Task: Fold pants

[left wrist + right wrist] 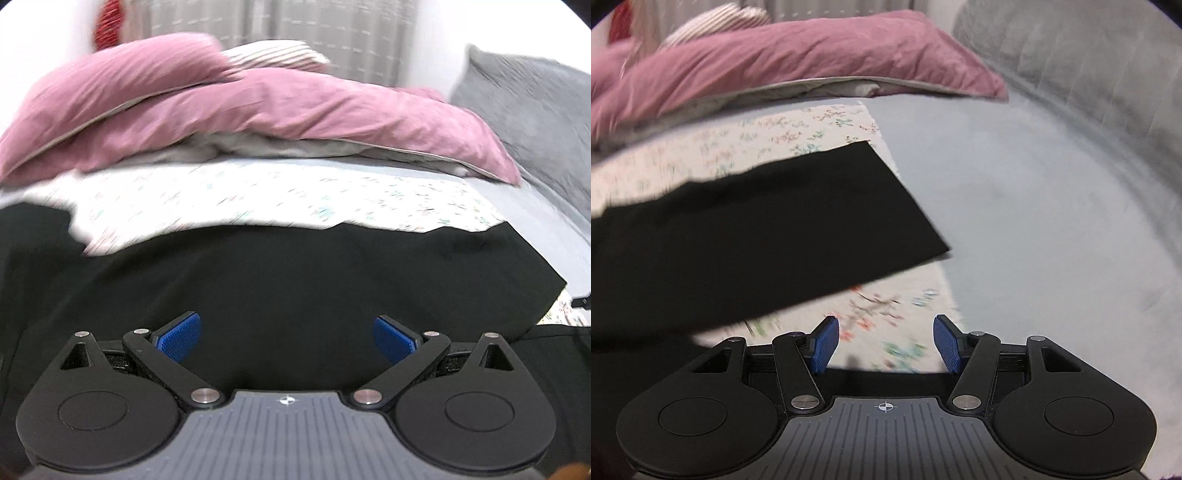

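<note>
The black pants [280, 273] lie flat on a white floral cloth [258, 199] on the bed. My left gripper [287, 338] is open and empty, its blue pads just above the black fabric. In the right wrist view a leg end of the pants [768, 229] stretches from the left to a hem near the middle. My right gripper [885, 343] is open and empty, over the floral cloth [882, 310] just in front of the leg's lower edge.
Pink pillows [236, 103] are piled at the back of the bed, over a striped one [280, 55]. A grey pillow [532, 110] lies at the right. The grey-blue sheet [1034, 206] spreads right of the cloth.
</note>
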The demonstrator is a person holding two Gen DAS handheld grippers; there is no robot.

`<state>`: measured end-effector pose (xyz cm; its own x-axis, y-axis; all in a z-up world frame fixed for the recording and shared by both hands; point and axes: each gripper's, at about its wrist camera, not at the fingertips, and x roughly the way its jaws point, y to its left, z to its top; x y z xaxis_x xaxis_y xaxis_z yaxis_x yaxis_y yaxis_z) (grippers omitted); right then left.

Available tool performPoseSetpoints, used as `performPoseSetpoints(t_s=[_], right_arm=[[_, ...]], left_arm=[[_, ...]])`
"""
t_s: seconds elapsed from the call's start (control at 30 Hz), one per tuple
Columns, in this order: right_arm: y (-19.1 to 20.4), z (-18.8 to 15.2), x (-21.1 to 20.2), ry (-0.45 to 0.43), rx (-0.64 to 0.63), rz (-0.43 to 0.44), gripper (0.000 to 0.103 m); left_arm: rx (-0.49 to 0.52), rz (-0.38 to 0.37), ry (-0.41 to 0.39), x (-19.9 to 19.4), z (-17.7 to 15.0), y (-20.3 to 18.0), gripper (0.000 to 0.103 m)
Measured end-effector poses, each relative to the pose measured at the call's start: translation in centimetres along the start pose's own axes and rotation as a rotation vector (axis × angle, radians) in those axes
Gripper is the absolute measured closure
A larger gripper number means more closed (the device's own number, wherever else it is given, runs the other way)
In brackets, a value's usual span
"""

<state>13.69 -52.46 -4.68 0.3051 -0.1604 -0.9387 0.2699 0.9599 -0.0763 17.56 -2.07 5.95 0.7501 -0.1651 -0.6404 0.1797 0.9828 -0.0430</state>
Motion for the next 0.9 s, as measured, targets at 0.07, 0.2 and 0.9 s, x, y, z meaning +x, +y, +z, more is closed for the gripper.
performPoseSetpoints(t_s=[0.07, 0.2, 0.9], right_arm=[[-0.9, 0.2, 1.1, -0.002, 0.090, 0.062, 0.046], [-2.1, 0.2, 3.7, -0.010, 0.183, 0.128, 0.048], [-8.1, -1.1, 7.8, -0.322, 0.543, 0.139, 0.090]], left_arm=[[0.077, -0.055, 0.002, 2.3, 2.0, -2.1, 0.000], [0.203, -0.151, 0.023, 8.9, 5.5, -7.1, 0.000], [0.196, -0.614, 0.380, 35.7, 15.9, -34.7, 0.046]])
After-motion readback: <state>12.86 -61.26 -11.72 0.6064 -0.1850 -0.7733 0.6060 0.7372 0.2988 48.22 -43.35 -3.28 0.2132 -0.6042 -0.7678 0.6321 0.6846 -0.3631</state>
